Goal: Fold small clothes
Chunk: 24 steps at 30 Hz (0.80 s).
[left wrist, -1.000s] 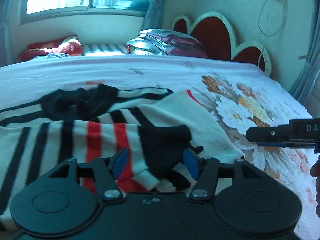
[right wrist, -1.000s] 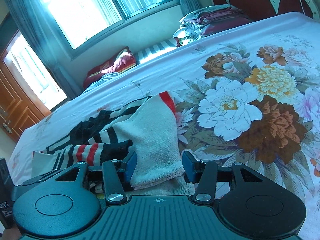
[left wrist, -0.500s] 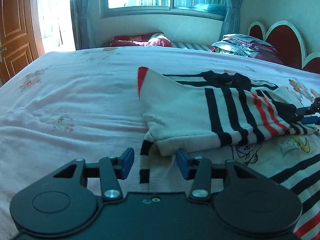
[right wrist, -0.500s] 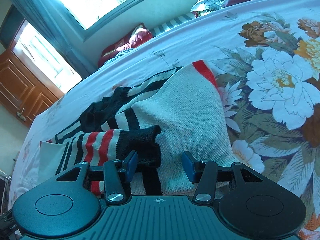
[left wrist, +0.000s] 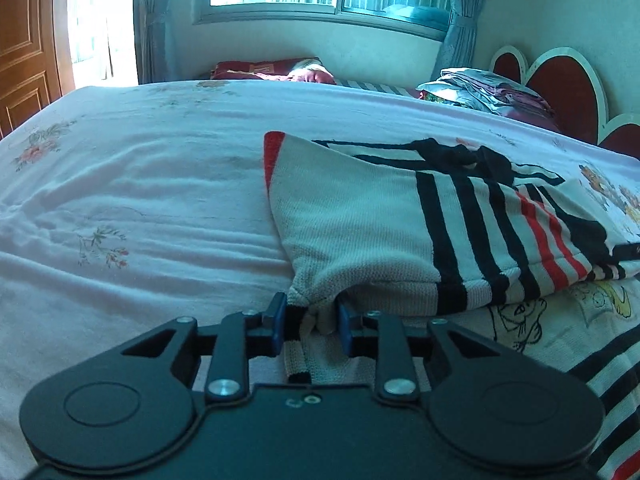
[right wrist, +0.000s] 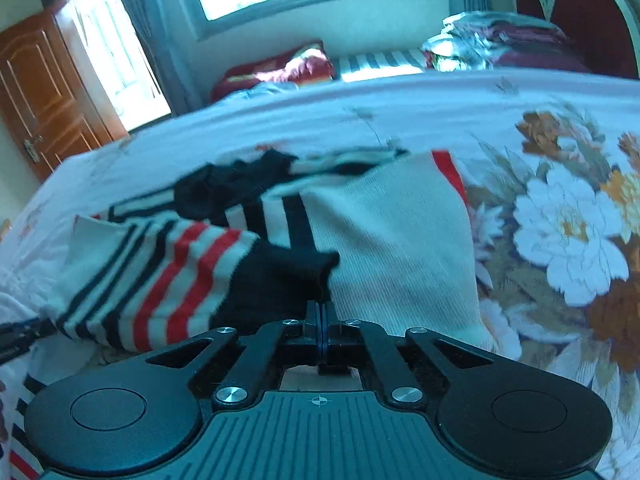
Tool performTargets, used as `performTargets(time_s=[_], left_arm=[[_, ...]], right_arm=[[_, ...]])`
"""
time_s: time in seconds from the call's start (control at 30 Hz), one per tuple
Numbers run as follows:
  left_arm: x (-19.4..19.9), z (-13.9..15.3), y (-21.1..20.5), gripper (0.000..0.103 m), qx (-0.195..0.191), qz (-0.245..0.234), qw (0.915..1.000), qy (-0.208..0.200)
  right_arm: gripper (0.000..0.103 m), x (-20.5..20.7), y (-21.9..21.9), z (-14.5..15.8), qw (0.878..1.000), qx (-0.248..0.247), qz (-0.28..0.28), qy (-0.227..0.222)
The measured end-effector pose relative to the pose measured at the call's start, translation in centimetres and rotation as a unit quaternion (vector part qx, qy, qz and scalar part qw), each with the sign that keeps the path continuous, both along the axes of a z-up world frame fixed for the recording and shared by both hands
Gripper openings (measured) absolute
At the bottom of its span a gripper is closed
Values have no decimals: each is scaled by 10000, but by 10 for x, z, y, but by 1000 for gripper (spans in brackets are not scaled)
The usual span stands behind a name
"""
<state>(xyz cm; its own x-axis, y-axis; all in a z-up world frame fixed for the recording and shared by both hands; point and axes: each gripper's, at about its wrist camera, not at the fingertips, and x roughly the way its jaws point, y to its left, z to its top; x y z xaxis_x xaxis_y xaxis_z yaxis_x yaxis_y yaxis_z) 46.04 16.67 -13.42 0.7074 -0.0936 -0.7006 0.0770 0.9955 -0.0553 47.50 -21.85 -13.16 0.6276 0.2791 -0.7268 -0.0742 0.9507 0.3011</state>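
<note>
The left gripper [left wrist: 311, 322] is closing its jaws right now, and there is knit fabric bunched between the blue pads [left wrist: 277, 326]: a corner of the striped sweater [left wrist: 360, 232], cream with black and red bands. From the left wrist view the pads look to be pressing on that bunched hem, though the gap is not fully taken up yet. Beyond the fingertips the folded-over sleeve is lying across the garment's body, running away to the right of the fingers, its red-tipped edge pointing up toward the far side of the bed [left wrist: 140, 200]. Just right of the fingers, a cartoon print on the sweater's front is showing under the sleeve.

Over to the right gripper [right wrist: 321, 322]: its pads are fully together, meeting flush. Whether a thin edge of cloth is caught between them cannot be told, since the view is motion-blurred. The black cuff [right wrist: 280, 280] is sitting directly ahead of the fingertips, touching or nearly so, with the red and black stripes spreading left of the fingers and the plain cream panel spreading right.

The floral bedspread [right wrist: 560, 220] is lying to the right of that, well past the fingers. Stacked bedding [right wrist: 500, 44] is resting far ahead by the headboard [right wrist: 580, 20].
</note>
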Motion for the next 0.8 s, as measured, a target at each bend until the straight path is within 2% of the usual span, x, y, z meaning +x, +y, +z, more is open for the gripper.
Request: performTargets(time_s=[0.07, 0.13, 0.17, 0.2, 0.23, 0.27, 0.33, 0.37, 0.4, 0.43, 0.5, 0.57, 0.6, 0.7, 0.8], left_arm=[[-1, 4, 10, 38, -150, 14, 9998, 163], [-12, 17, 18, 46, -194, 75, 9998, -69], [-19, 26, 21, 48, -198, 98, 9994, -273], [-23, 33, 22, 49, -269, 71, 9988, -401], [-23, 39, 21, 49, -372, 5, 9981, -486], [-22, 41, 17, 49, -452, -74, 9975, -546], [-11, 41, 1, 48, -561, -316, 9964, -544], [-6, 37, -6, 48, -593, -413, 9960, -521], [0, 32, -12, 47, -608, -473, 9959, -467], [8, 23, -19, 47, -616, -494, 9963, -335], [19, 6, -25, 46, -537, -428, 9976, -104], [22, 1, -24, 45, -494, -357, 9980, -141], [22, 2, -23, 41, -453, -306, 9984, -168], [21, 0, -19, 41, -385, -355, 9985, -142], [24, -1, -21, 42, -210, -496, 9985, -100]], right_arm=[[0, -5, -10, -6, 9991, 308, -272, 65], [1, -12, -20, 2, 9968, 504, -612, -107], [10, -14, -25, 6, 9957, 620, -666, -151], [21, -14, -28, 8, 9950, 717, -672, -176], [53, -13, -29, 9, 9944, 773, -696, -208], [68, -11, -30, 9, 9937, 820, -727, -240], [68, -4, -29, 5, 9919, 1058, -667, -217], [65, 3, -26, 1, 9910, 1191, -597, -140], [57, 8, -22, -3, 9910, 1224, -528, -69], [36, 12, -17, -8, 9914, 1220, -470, 11], [30, 16, -10, -14, 9927, 1127, -427, 59], [7, 16, -8, -13, 9944, 1002, -328, 65], [7, 14, -9, -10, 9941, 1045, -273, 92], [7, -3, -12, 5, 9965, 818, -145, -110], [7, -7, -8, -9, 9985, 535, -103, 87]])
